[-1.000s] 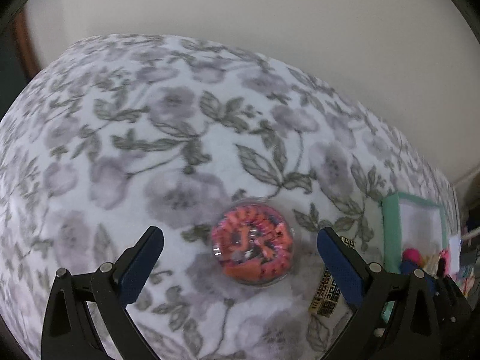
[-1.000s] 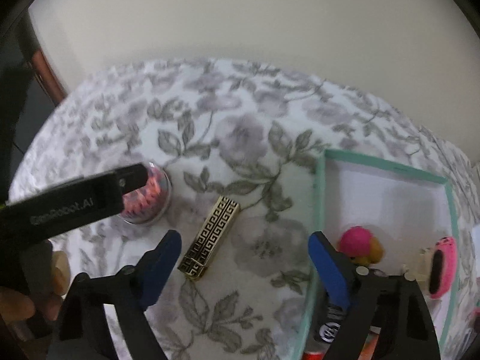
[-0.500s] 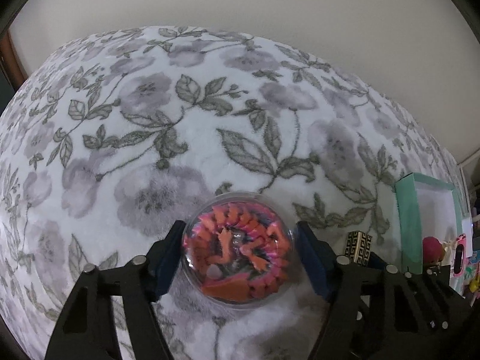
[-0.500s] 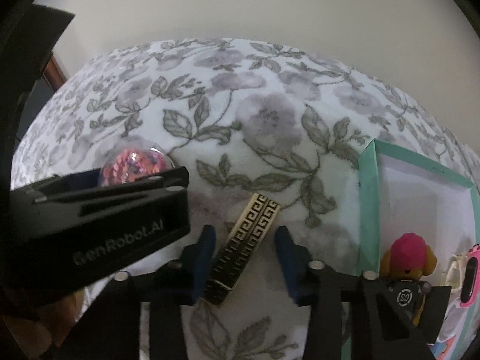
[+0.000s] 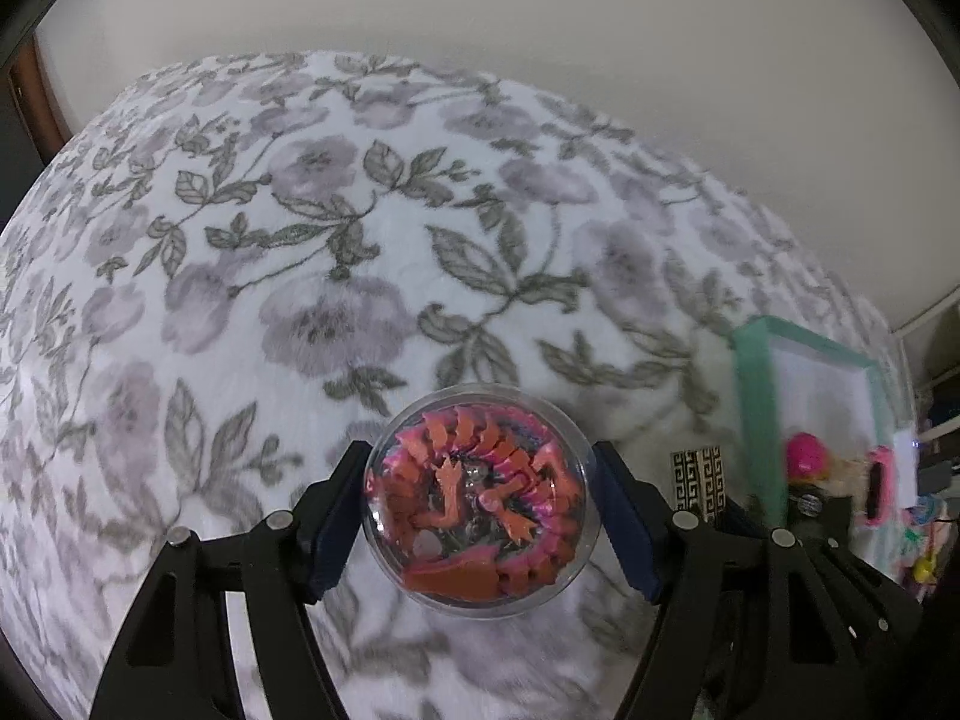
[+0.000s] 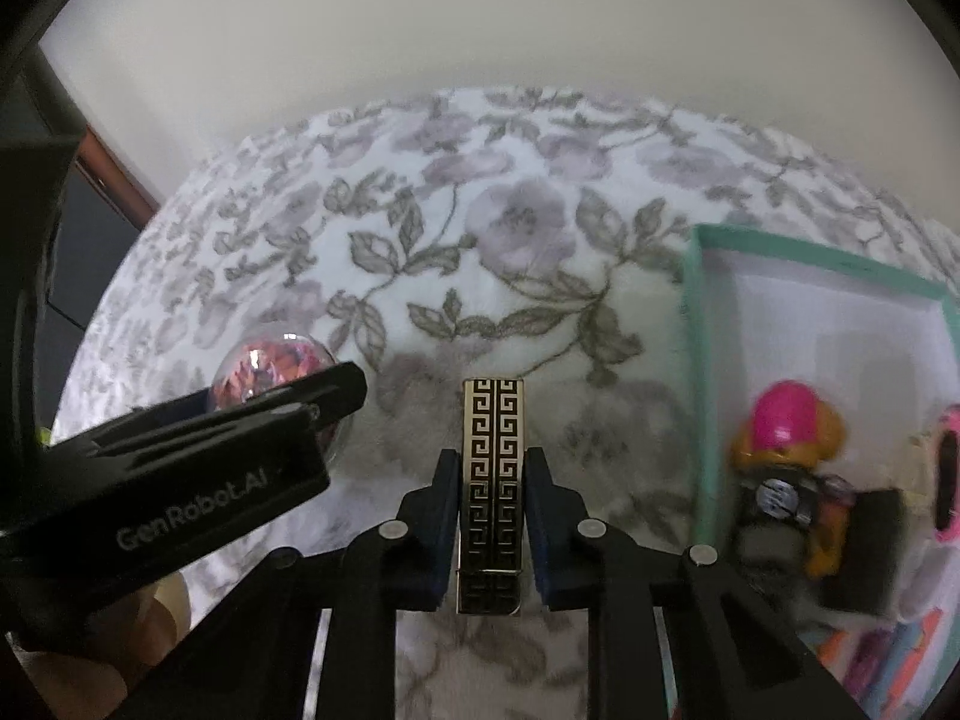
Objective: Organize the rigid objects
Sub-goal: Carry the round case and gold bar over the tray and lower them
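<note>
A clear round capsule (image 5: 479, 501) holding an orange and pink segmented toy sits between the blue pads of my left gripper (image 5: 480, 510), which is shut on it just above the flowered blanket (image 5: 336, 252). The capsule (image 6: 270, 369) also peeks out behind the left gripper's black body in the right wrist view. My right gripper (image 6: 492, 483) is shut on a gold and black bar with a Greek key pattern (image 6: 492, 456), held lengthwise between the pads. The same bar (image 5: 699, 477) appears at the right in the left wrist view.
A teal-rimmed white box (image 6: 696, 360) lies on the blanket to the right, holding a pink and orange toy dog (image 6: 786, 450) and a pink item (image 6: 948, 474). A cream wall rises behind the blanket. A hand (image 6: 90, 648) shows at lower left.
Both grippers came down and shut: the left on the capsule, the right on the patterned bar, which turned from slanted to straight between the pads. Both objects now look lifted slightly.
</note>
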Available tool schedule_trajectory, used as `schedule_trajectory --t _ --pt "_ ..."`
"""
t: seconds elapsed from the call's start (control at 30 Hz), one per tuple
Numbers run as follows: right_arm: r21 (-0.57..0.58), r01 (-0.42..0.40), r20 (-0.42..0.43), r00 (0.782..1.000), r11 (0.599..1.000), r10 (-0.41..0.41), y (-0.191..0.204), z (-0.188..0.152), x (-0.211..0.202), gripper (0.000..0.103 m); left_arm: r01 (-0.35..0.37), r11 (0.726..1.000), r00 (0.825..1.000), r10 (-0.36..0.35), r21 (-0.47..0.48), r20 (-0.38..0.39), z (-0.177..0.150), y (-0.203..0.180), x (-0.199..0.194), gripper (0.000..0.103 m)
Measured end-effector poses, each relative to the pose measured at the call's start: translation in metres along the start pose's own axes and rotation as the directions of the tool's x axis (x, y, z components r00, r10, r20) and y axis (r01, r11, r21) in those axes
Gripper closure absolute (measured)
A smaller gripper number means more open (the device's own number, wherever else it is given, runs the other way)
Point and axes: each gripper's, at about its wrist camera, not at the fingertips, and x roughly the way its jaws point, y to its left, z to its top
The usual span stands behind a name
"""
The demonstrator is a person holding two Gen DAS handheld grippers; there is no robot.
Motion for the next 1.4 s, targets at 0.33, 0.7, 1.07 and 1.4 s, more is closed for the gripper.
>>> schedule_trajectory --t 0.33,0.7,1.07,1.4 --pt "0.051 0.081 0.072 0.994 0.995 -0.084 -0.03 -0.03 -0.079 0.081 0.101 0.994 0.993 -0.103 0.047 0.05 -0.036 -0.054 -0.061 0.029" --pt "0.195 0.217 0.022 0.974 0.957 -0.225 -0.11 -0.074 -0.12 0.081 0.156 0.974 0.987 -0.159 0.166 0.005 -0.09 -0.13 -0.073 0.029" --pt "0.339 0.24 -0.041 0.97 0.91 -0.24 -0.17 -0.108 -0.119 0.081 0.244 0.951 0.967 -0.224 0.189 -0.124 -0.118 -0.169 -0.038 0.029" --pt "0.339 0.235 -0.1 0.972 0.911 -0.213 -0.176 -0.115 -0.096 0.08 0.288 0.945 0.947 -0.257 0.155 -0.193 -0.125 -0.164 -0.013 0.029"
